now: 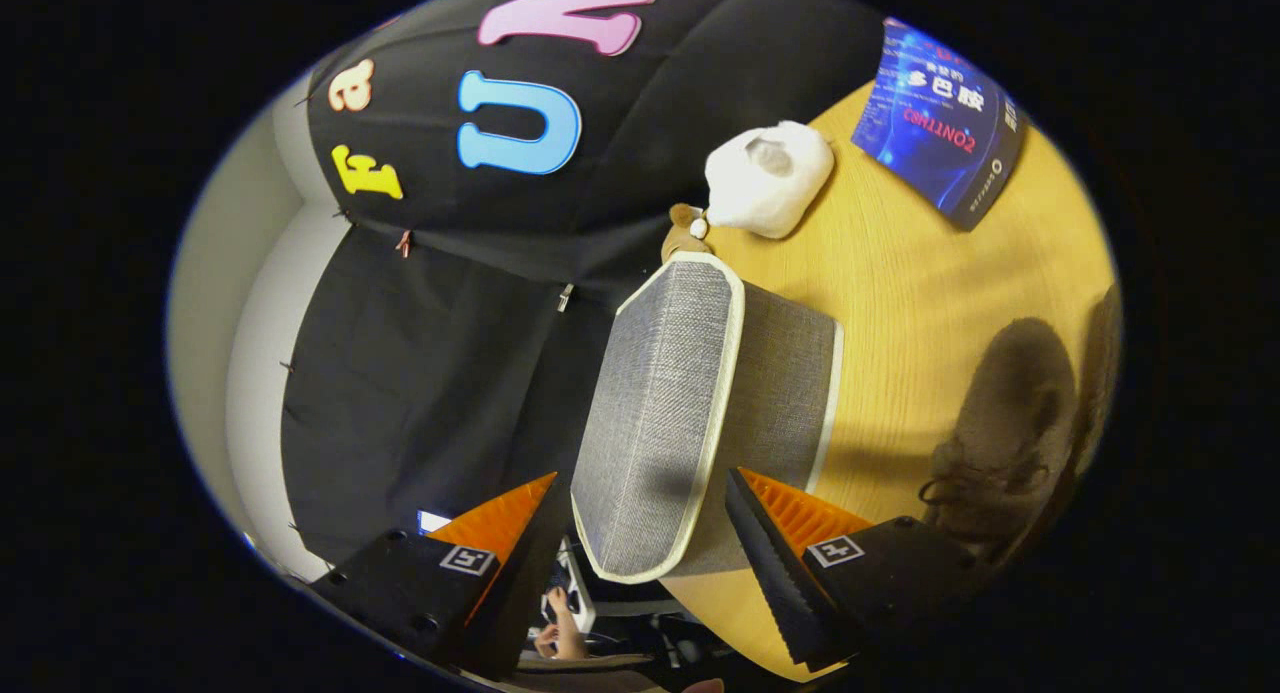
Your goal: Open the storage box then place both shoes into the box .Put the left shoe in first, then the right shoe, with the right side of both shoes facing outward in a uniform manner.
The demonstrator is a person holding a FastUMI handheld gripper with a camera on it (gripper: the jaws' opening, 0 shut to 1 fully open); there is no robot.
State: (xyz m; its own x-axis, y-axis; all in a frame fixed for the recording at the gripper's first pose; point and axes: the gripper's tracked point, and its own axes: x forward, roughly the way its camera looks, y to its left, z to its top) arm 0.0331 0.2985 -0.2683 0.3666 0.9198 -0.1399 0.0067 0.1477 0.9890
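The grey fabric storage box (665,393) with cream trim stands on the wooden table (900,303), its lid down. My gripper (645,478) is rolled onto its side and open, and the box's near end lies between the two fingers. Each fingertip sits close to the box's edge, and I cannot tell whether either one touches it. Two dark brown lace-up shoes (1010,433) lie on the table beyond the right-hand finger (790,518), beside the box and partly in shadow.
A white plush toy (770,178) with a small brown figure (683,231) beside it lies just past the box's far end. A blue book (940,123) rests at the table's far corner. The black cloth wall (430,373) runs along the box's other side.
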